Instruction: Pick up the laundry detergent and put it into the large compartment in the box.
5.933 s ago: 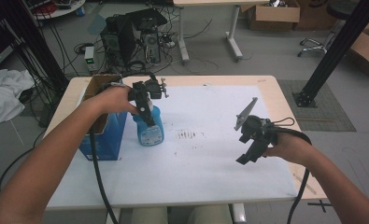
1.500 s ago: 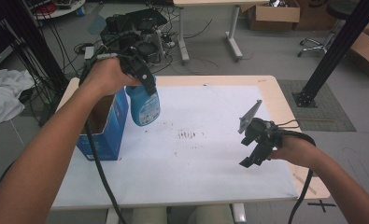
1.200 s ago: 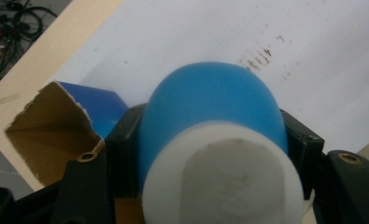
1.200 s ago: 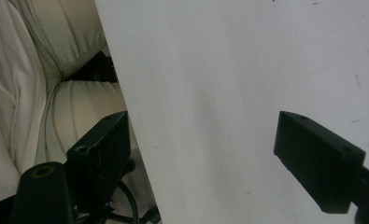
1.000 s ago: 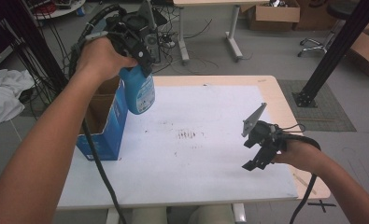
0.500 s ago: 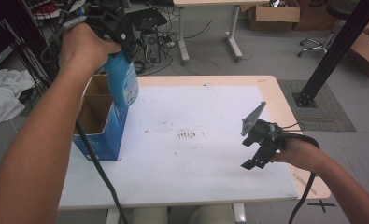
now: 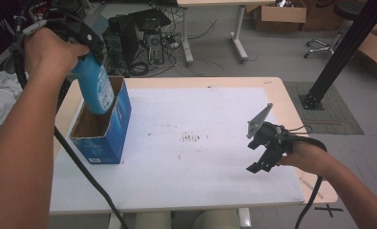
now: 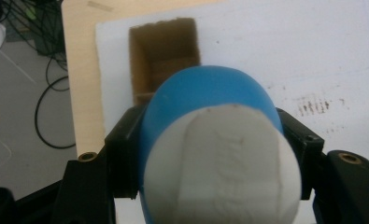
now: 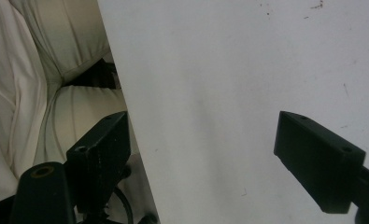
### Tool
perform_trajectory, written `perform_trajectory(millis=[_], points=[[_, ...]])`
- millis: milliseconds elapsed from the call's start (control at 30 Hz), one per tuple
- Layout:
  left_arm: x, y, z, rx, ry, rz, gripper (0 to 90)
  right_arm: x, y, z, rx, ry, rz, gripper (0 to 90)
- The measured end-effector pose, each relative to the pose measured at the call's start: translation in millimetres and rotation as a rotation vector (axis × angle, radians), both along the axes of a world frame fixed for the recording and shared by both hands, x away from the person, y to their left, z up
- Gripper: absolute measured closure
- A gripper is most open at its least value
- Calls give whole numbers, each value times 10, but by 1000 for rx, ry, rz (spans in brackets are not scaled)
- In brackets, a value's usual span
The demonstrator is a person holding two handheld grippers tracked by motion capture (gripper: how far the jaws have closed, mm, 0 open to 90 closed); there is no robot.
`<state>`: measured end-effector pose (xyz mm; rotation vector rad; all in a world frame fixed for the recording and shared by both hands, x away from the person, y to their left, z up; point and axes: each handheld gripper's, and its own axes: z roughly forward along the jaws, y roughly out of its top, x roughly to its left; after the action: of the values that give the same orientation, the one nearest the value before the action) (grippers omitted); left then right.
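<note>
Lowering the blue bottle into the open cardboard box is our step in hand: the left claw is clamped on it, base at the opening. Next we sink it straight, then release. The right claw hangs apart, idle over the tabletop.

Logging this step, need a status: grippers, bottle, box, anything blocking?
Left gripper shut on blue bottle, held above open blue box. Right gripper open, idle over table. Box mouth unobstructed.
</note>
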<state>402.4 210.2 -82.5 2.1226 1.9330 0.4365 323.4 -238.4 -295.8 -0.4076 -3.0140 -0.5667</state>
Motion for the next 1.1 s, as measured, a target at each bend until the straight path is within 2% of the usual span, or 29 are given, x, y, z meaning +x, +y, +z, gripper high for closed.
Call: perform_trajectory(millis=[167,267,300,467,567,700,733,867,1000,1100], points=[[-13,81,-119,13,-7,43,380,-6,22,-1,-1,5,1,187],[-8,123,-241,19,-10,54,380,-3,19,-13,-3,6,1,186],[-8,123,-241,19,-10,54,380,-3,19,-13,-3,6,1,186],[12,194,-459,6,1,59,380,-2,4,-28,-2,5,-2,186],[20,242,-596,-1,-5,64,380,-1,-1,-35,-1,6,-2,187],[21,268,-848,21,-4,54,380,3,-6,-54,0,10,-6,186],[25,287,-952,21,2,51,380,4,-8,-59,1,9,-7,186],[33,315,-1185,12,18,45,380,5,-9,-83,-7,16,-9,186],[46,330,-1366,14,41,35,380,5,-18,-95,-14,25,-21,186],[49,328,-1487,23,41,28,380,19,-17,-107,-10,22,-16,186]])
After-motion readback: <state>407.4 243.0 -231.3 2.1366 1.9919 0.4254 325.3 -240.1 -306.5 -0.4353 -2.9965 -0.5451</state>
